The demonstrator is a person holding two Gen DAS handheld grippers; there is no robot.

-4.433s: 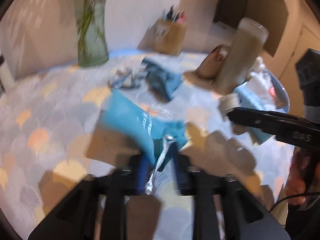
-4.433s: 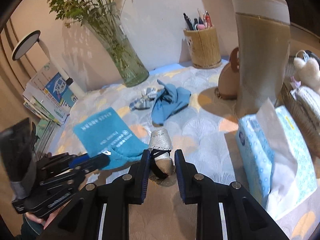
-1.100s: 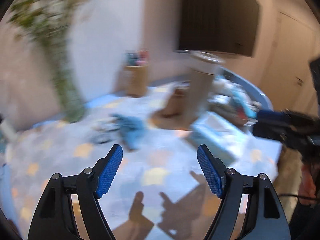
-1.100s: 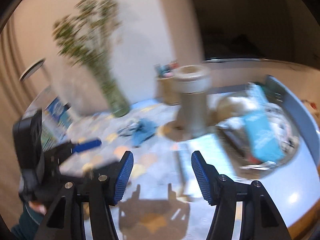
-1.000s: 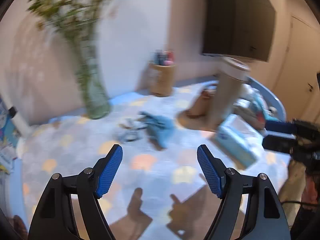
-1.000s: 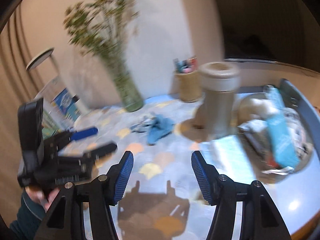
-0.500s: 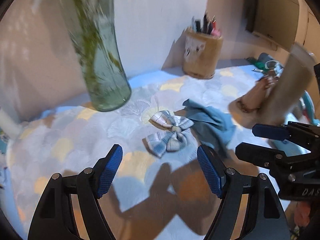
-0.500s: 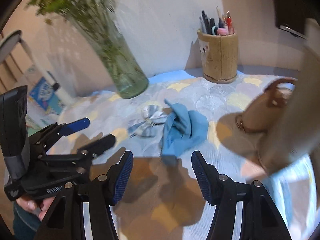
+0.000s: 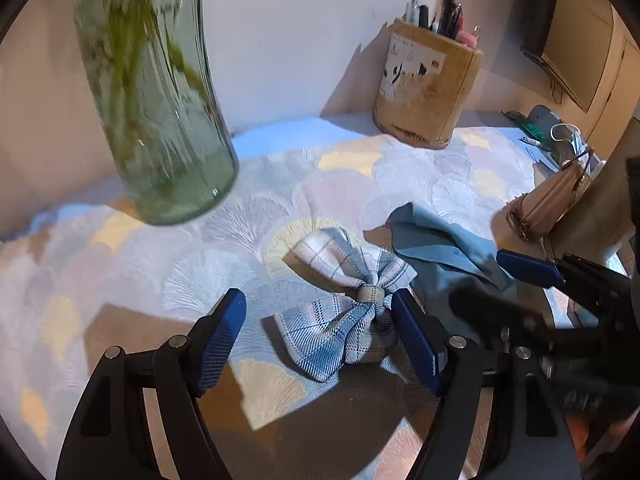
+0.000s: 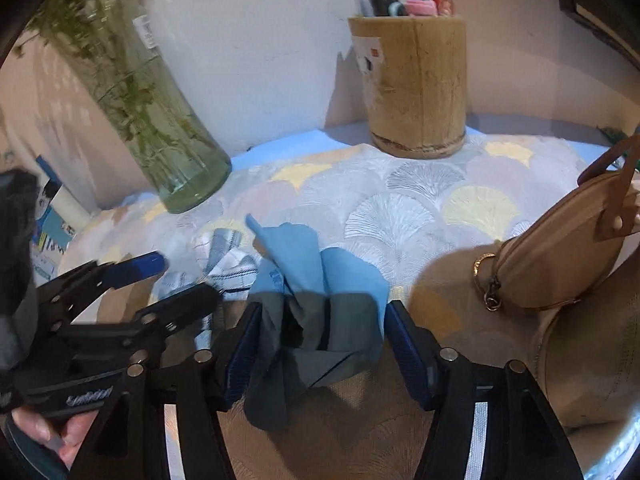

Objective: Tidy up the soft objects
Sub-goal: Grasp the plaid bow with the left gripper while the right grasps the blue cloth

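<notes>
Left wrist view shows the left tool (image 9: 320,332) spread open and angled down at the worktop (image 9: 400,184), its blue pads standing either side of a checked bow (image 9: 344,300) without pressing on it. Its jaws have just been closing a little, with the bow between them but not yet gripped. The bow lies flat, its long axis running from the upper wing near the far side down to the lower wing near the tool, and the knot sits close to the right-hand pad. In my judgement the coming squeeze depends on that: the pads face across the knot, so closing should pinch the narrow middle, though the tool would need to shift slightly right to centre it.

Right wrist view shows the right tool (image 10: 320,344) also unclenched, its pads flanking a crumpled blue cloth (image 10: 320,304) that rises between them; its jaws have just been opening slightly. The cloth lies just beside the bow, to its right, so each hand is nearest its own item.

Further out stand a glass vase (image 9: 160,120), a pen holder (image 9: 428,92) and a tan purse (image 10: 568,256)
</notes>
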